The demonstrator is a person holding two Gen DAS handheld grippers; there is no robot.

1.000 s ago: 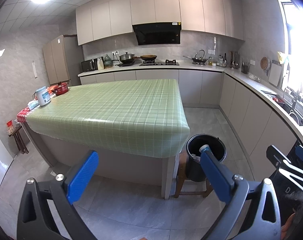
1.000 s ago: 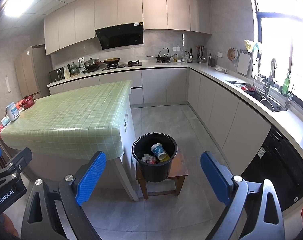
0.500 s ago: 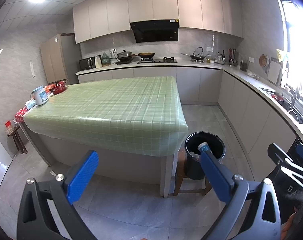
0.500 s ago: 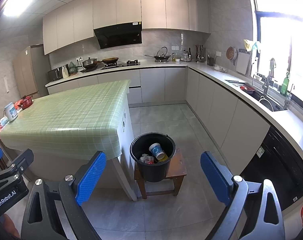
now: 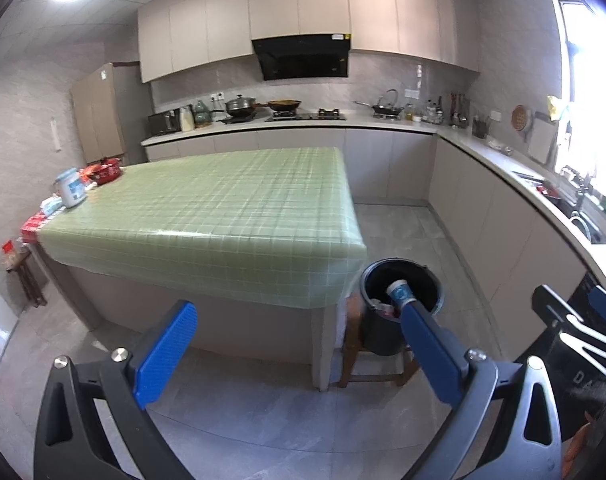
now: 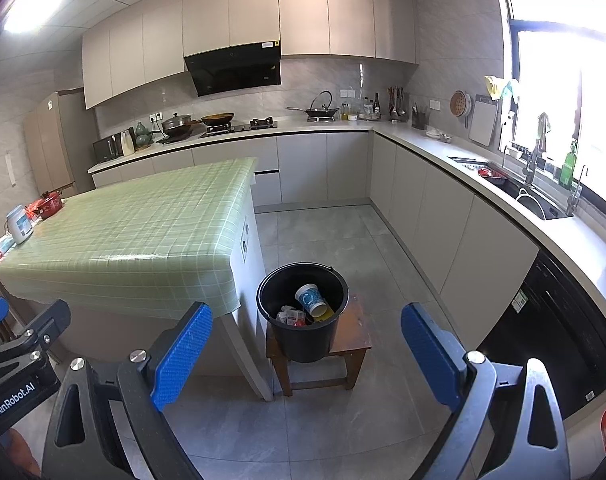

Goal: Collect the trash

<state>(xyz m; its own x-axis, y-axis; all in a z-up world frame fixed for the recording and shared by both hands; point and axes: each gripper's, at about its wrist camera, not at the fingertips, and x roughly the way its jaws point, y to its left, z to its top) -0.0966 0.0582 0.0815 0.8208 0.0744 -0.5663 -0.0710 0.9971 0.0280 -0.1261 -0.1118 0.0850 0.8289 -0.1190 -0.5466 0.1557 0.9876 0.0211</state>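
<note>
While both grippers hang spread and empty, back from the work and well above the floor, the job looks close to done, or between pickups. The left gripper (image 5: 299, 340) has its blue pads wide apart with nothing between them; the right gripper (image 6: 307, 344) is the same, jaws fully parted, holding nothing. In the right view the bucket (image 6: 303, 344) sits framed between the right gripper's pads but well beyond them, standing on a small wooden stool (image 6: 353, 334) just beside the corner of the table (image 6: 143, 220).

Inside the bucket lies the trash: a paper cup (image 6: 311, 300) tipped on its side, with crumpled wrappers (image 6: 290, 316) under and beside it. From the left view the cup (image 5: 399, 293) shows just past the tip of the right-hand pad, also in the bucket.

My reading is that the collecting step is over for what lay on the green cloth. Its near and middle stretch shows bare; only a white jar (image 5: 71, 192) and a red pot (image 5: 105, 170) stand at the far left end, and they look like kitchen things, not rubbish. Some packets beyond the jar are too small to judge.

If anything is left, the next move calls for a look along that far end and the floor, then a reach with jaws kept wide, a pinch on any loose scrap, and a carry over the bucket rim before letting go.
</note>
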